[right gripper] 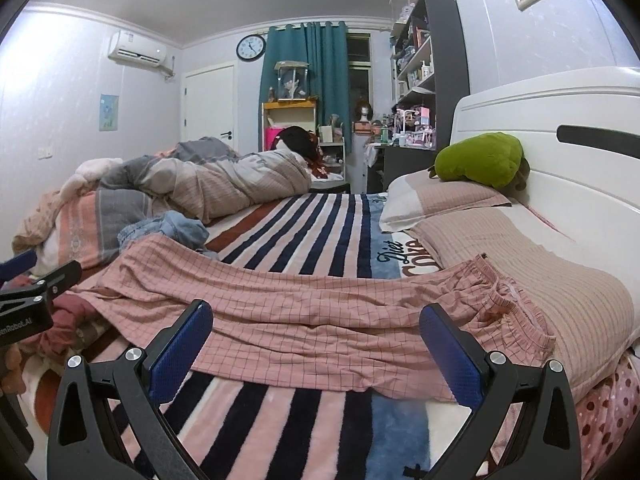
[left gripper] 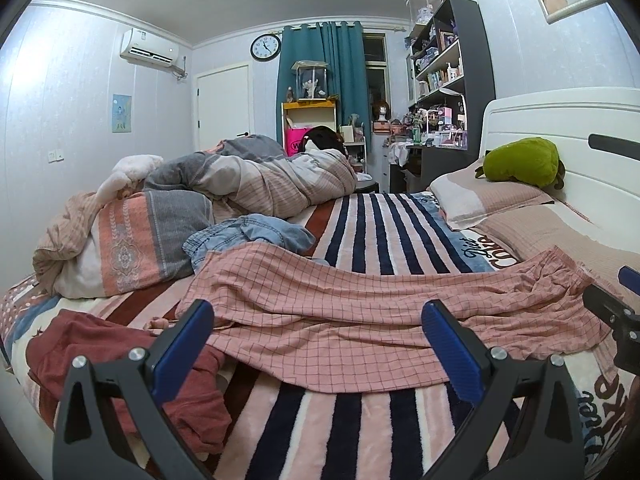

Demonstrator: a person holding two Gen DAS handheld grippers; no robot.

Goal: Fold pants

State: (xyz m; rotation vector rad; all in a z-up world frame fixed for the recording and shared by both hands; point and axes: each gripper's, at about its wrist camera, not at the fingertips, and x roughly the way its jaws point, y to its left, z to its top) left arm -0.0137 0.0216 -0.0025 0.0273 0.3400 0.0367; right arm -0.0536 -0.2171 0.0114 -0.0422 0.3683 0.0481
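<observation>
The pants (left gripper: 340, 312) are spread lengthwise along the near edge of the bed (left gripper: 360, 432), waistband toward the pillows (right gripper: 520, 264). Both the left hand-held gripper (left gripper: 320, 344) and the right hand-held gripper (right gripper: 316, 340) are held spread and empty before the cloth. The creases should be smoothed first, probably, then waistband and hems pinched together. A red garment (left gripper: 120, 360) and jeans (left gripper: 248, 236) crowd the hem end.

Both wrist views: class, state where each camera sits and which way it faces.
Left wrist: on the left gripper, low over the bed's near edge, facing the pink checked pants; its open fingers show.
Right wrist: on the right gripper, nearer the waistband; open fingers show.
Shared: pants, green plush toy, clock.
</observation>
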